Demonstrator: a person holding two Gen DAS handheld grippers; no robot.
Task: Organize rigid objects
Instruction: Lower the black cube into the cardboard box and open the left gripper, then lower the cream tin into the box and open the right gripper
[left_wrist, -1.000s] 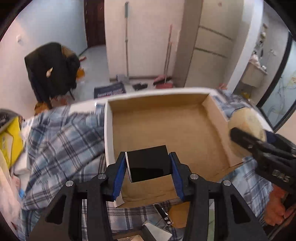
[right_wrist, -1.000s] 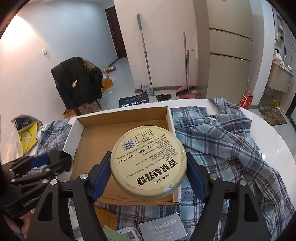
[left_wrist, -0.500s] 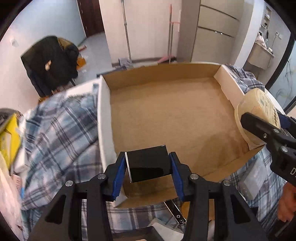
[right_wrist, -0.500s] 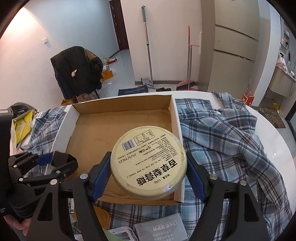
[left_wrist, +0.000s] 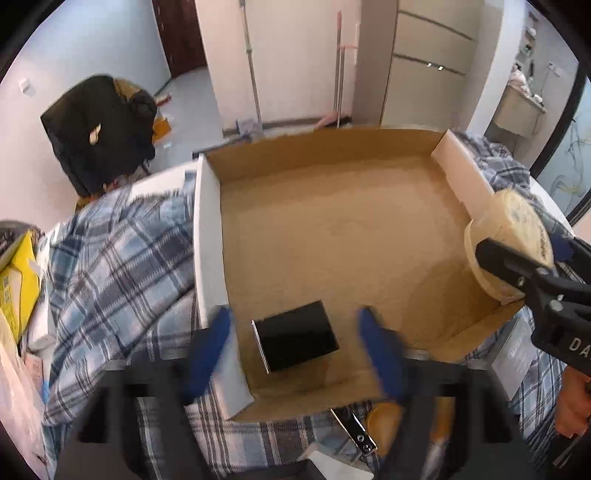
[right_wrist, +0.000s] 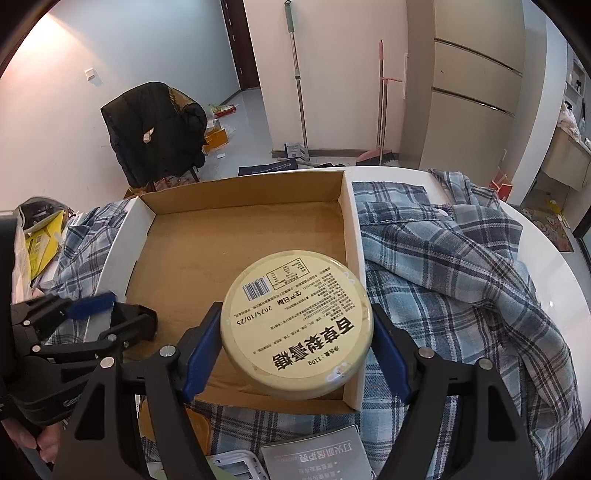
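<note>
Both wrist cameras look steeply down and forward, close over the cardboard box, which fills mid-frame in each; both share the room's far wall.

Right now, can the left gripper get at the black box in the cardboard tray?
Probably yes. The black box lies on the cardboard tray floor directly between the left gripper pads, whose jaws are opening clear of it. Nothing covers it; the right gripper holds the round tin well aside.

the round cream tin carries a barcode, the date 2025/10/25, "110g" and large chinese characters, all upside down. below the tin, a grey booklet bears inverted chinese print, too blurred to make out.
</note>
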